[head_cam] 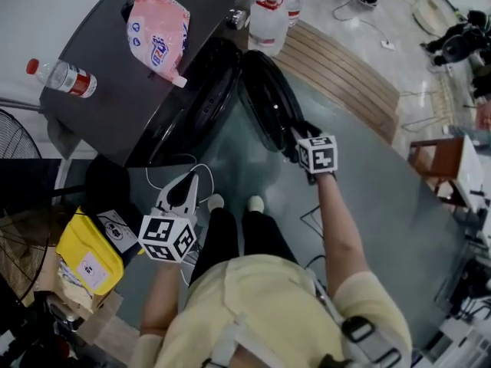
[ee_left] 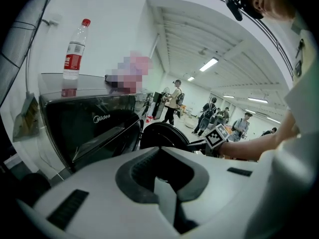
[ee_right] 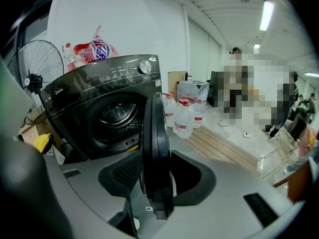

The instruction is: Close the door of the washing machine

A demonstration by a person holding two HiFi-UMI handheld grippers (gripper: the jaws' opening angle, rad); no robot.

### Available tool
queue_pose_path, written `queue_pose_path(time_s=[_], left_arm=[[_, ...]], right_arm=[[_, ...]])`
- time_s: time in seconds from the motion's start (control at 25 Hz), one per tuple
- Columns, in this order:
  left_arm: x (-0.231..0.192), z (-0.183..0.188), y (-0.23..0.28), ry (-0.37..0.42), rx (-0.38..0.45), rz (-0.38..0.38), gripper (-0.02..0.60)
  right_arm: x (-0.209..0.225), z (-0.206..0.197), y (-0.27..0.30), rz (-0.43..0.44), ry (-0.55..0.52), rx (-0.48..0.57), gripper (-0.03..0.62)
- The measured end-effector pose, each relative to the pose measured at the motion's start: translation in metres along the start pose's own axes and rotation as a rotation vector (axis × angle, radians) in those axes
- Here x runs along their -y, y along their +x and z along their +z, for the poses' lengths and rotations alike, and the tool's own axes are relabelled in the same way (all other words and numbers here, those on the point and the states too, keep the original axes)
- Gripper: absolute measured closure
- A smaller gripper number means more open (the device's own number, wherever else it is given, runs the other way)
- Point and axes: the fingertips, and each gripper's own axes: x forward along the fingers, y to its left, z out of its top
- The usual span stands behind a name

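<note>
Washing machine [ee_right: 99,98] stands just ahead of the right hand-held gripper [ee_right: 155,203], its drum mouth open to that gripper's left. Its door [ee_right: 154,148] stands edge-on, rim clamped between the jaws. Pushed off-arc or too hard, the rim could slip free or rebound unlatched. The left hand-held gripper [head_cam: 184,190], jaws together and empty, hangs well back.

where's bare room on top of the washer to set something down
The washer top is bare in the middle, between the water bottle and the pink bag. The floor past the open door is crowded with jugs.
</note>
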Motion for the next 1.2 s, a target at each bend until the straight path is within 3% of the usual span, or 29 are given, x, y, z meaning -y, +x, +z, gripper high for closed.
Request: queue_pose_path(time_s=[0.64, 1.2], left_arm=[[-0.033, -0.026, -0.054, -0.072, 0.031, 0.099, 0.591], [-0.056, -0.035, -0.081, -0.14, 0.081, 0.185, 0.591]], right_arm=[[-0.098, -0.001, 0.006, 0.064, -0.004, -0.023, 0.457], [-0.165, 0.017, 0.022, 0.075, 0.088, 0.016, 0.451]])
